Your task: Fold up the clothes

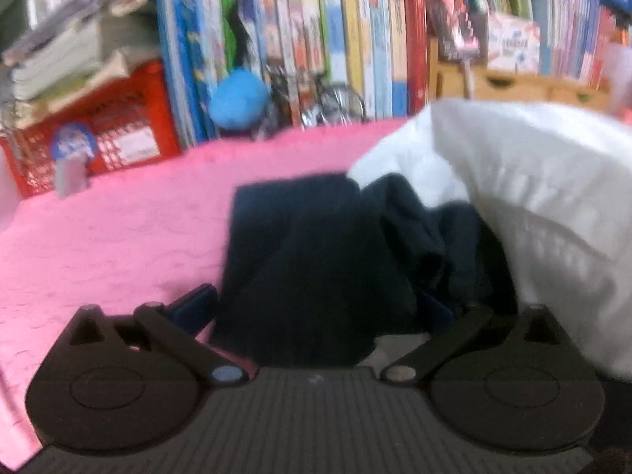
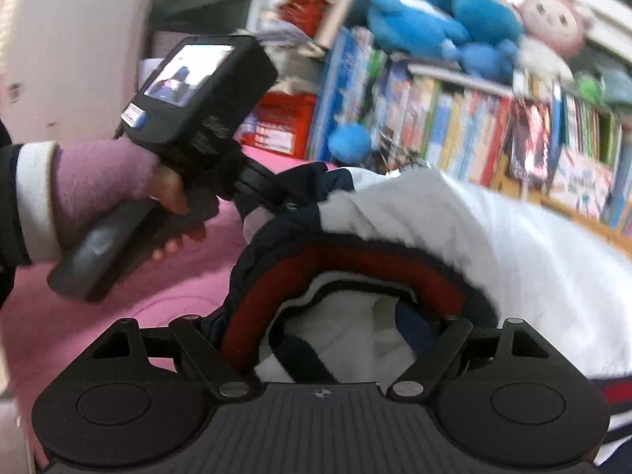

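Note:
A white garment (image 1: 533,205) with a dark navy part (image 1: 316,260) is lifted over the pink bedspread (image 1: 118,229). In the left wrist view the navy cloth fills the gap of my left gripper (image 1: 316,312) and hides the fingertips. In the right wrist view the garment's navy and red ribbed band (image 2: 343,260) and white lining (image 2: 347,335) bunch in my right gripper (image 2: 328,328). The left gripper also shows in the right wrist view (image 2: 292,197), held in a hand and clamped on the navy edge.
A bookshelf (image 1: 355,47) packed with books stands behind the bed. A red box (image 1: 118,126) and a blue ball (image 1: 237,96) sit at the bed's far edge. Blue and pink plush toys (image 2: 454,27) lie on top of the shelf.

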Demonstrator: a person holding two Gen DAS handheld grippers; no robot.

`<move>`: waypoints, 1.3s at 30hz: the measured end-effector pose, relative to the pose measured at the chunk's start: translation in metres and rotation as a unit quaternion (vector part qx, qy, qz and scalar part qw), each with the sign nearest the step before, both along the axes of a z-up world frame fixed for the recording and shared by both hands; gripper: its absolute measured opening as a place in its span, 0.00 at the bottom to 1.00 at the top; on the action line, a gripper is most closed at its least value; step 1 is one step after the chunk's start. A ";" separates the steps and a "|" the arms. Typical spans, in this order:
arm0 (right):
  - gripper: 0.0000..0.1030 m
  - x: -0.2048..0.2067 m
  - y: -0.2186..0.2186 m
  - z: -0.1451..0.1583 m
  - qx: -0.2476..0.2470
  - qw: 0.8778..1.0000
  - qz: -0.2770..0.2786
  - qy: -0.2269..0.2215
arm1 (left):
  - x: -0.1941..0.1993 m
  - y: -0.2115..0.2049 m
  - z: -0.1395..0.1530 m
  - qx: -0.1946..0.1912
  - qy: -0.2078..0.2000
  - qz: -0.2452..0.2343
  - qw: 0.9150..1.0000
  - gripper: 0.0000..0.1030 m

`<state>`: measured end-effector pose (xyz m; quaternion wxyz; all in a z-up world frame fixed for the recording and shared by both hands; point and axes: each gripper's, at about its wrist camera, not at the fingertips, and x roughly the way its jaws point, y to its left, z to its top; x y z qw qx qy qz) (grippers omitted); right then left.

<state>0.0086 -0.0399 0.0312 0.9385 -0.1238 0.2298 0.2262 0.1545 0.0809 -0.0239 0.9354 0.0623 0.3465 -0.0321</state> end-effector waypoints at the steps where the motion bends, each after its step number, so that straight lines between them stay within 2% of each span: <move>1: 0.79 -0.001 0.003 0.000 -0.005 1.000 0.004 0.001 | -0.001 -0.001 -0.004 -0.002 -0.006 0.002 1.000 1.00; 4: 0.80 -0.012 0.004 0.002 0.014 0.999 0.045 0.012 | -0.002 0.003 -0.009 -0.015 -0.008 0.005 1.000 1.00; 7: 0.81 -0.026 -0.004 0.006 0.079 0.990 0.106 0.058 | -0.002 0.008 -0.010 -0.032 0.000 0.006 0.999 1.00; 8: 0.80 -0.033 -0.007 0.007 0.093 0.987 0.116 0.060 | -0.002 0.008 -0.009 -0.036 0.002 0.006 0.999 1.00; 14: 0.80 -0.085 -0.031 0.023 0.122 0.981 0.148 0.006 | -0.001 0.003 -0.009 -0.017 -0.003 0.008 1.000 1.00; 18: 0.79 -0.109 -0.046 0.036 0.107 0.978 0.173 -0.032 | 0.000 0.002 -0.008 -0.012 -0.004 0.009 1.000 1.00; 21: 0.81 -0.108 -0.054 0.047 0.057 0.985 0.137 -0.085 | -0.001 -0.001 -0.007 -0.005 -0.006 0.009 1.000 1.00; 23: 0.81 -0.104 -0.061 0.047 -0.003 0.990 0.076 -0.115 | -0.001 -0.002 -0.006 -0.002 -0.008 0.009 1.000 1.00; 25: 0.81 -0.096 -0.074 0.040 -0.074 0.988 0.006 -0.135 | -0.007 0.001 -0.002 0.001 -0.014 0.007 1.000 1.00; 27: 0.79 -0.086 -0.088 0.029 -0.150 0.975 -0.063 -0.152 | -0.014 0.004 0.004 0.005 -0.021 0.004 1.000 0.98; 29: 0.79 -0.077 -0.106 0.019 -0.211 0.956 -0.124 -0.164 | -0.033 0.009 0.019 -0.003 -0.044 -0.005 0.999 0.98; 30: 0.79 -0.072 -0.116 0.015 -0.233 0.947 -0.149 -0.166 | -0.044 0.011 0.028 -0.008 -0.057 -0.010 0.998 0.99; 32: 0.79 -0.062 -0.137 0.009 -0.250 0.938 -0.185 -0.153 | -0.065 0.016 0.046 -0.018 -0.082 -0.020 0.996 1.00; 34: 0.79 -0.056 -0.149 -0.003 -0.274 0.931 -0.192 -0.146 | -0.087 0.020 0.063 -0.028 -0.108 -0.029 0.993 1.00; 37: 0.78 -0.047 -0.146 -0.026 -0.326 0.917 -0.171 -0.153 | -0.117 0.020 0.087 -0.039 -0.141 -0.056 0.988 1.00; 39: 0.67 -0.038 -0.139 -0.033 -0.343 0.911 -0.163 -0.158 | -0.134 0.000 0.093 -0.030 -0.147 -0.110 0.983 1.00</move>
